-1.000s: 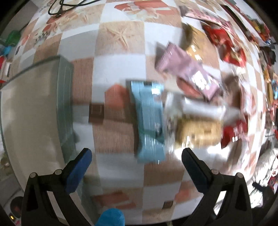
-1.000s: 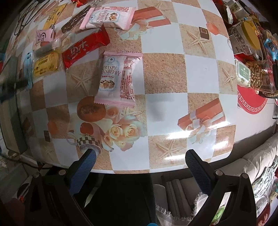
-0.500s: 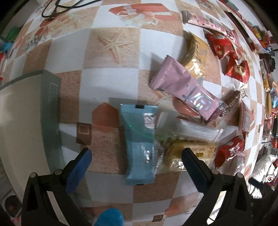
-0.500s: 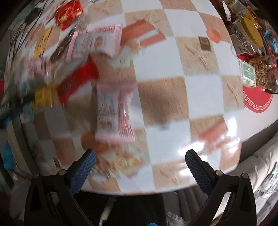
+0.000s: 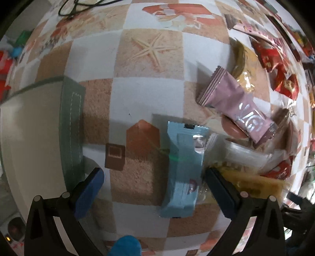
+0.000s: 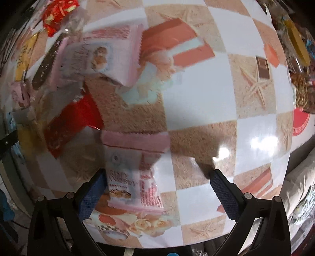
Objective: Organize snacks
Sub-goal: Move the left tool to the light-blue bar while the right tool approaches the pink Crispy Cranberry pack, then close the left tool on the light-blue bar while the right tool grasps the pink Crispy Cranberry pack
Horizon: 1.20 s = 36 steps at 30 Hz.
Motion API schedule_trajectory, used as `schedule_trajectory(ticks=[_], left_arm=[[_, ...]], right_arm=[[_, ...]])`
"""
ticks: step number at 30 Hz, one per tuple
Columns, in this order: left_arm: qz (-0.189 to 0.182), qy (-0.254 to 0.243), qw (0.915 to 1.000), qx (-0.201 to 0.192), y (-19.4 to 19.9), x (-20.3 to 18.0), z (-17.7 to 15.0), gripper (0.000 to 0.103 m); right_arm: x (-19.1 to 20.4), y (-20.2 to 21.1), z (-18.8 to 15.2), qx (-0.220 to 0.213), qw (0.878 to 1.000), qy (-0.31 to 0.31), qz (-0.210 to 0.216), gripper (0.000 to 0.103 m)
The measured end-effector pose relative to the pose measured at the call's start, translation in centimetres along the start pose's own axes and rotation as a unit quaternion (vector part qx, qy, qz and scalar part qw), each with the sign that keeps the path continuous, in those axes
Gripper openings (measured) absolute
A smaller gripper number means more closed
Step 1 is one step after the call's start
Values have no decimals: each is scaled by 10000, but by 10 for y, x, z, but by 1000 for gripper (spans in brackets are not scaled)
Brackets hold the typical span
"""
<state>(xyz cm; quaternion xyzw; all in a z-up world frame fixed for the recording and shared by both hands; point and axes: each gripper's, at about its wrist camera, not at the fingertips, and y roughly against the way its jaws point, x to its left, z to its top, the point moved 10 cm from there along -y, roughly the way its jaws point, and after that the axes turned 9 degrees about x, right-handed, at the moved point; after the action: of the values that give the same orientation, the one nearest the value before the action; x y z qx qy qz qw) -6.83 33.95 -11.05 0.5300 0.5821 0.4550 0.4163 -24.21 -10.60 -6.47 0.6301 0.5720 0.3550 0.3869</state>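
My left gripper [image 5: 154,186] is open and low over the table, its jaws wide on either side of a light blue snack bar [image 5: 182,167] that lies flat. A yellow biscuit pack [image 5: 254,187] lies by its right finger and a mauve packet [image 5: 236,105] beyond. My right gripper [image 6: 156,190] is open above a pink "Crispy" packet [image 6: 133,171], which lies by its left finger. A second pink packet [image 6: 98,57] and a red packet [image 6: 72,122] lie farther off.
A grey-green box [image 5: 39,137] stands at the left in the left wrist view. Several red and yellow snacks [image 5: 283,74] crowd the right side. A black cable [image 5: 82,6] lies at the far edge. Nuts and a red mat [image 6: 301,122] sit at the right table edge.
My left gripper has come down closer to the blue bar, now between its jaws. My right gripper has moved forward and down over the pink Crispy packet.
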Motion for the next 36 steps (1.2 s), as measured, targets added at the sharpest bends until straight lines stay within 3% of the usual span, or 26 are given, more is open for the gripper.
schedule_trajectory(ticks=[9, 11, 14, 17, 19, 20, 24, 36], left_arm=[[8, 68, 10000, 35, 0, -6, -5, 103], [17, 26, 9999, 108, 0, -18, -10, 100], [93, -229, 9997, -20, 3, -34, -15, 84], [132, -450, 9988, -134, 8, -47, -19, 63], [92, -530, 9984, -183, 11, -53, -20, 35], [61, -557, 9983, -176, 12, -55, -21, 29], [-182, -558, 9982, -97, 17, -58, -31, 26], [-637, -623, 9952, -414, 68, -54, -89, 25]], right_arm=[[9, -2, 2, -13, 10000, -24, 8, 103], [12, -2, 2, 123, 9999, -18, 7, 103], [10, 1, 5, 79, 10000, -27, -1, 98], [19, 8, 6, -96, 9998, 151, -67, 77], [25, 15, 5, -213, 9993, 286, -87, 44], [28, 18, 5, -249, 9991, 320, -81, 40], [32, 21, 6, -272, 9991, 309, 85, 40], [42, 59, -9, -545, 9962, 523, 429, 40]])
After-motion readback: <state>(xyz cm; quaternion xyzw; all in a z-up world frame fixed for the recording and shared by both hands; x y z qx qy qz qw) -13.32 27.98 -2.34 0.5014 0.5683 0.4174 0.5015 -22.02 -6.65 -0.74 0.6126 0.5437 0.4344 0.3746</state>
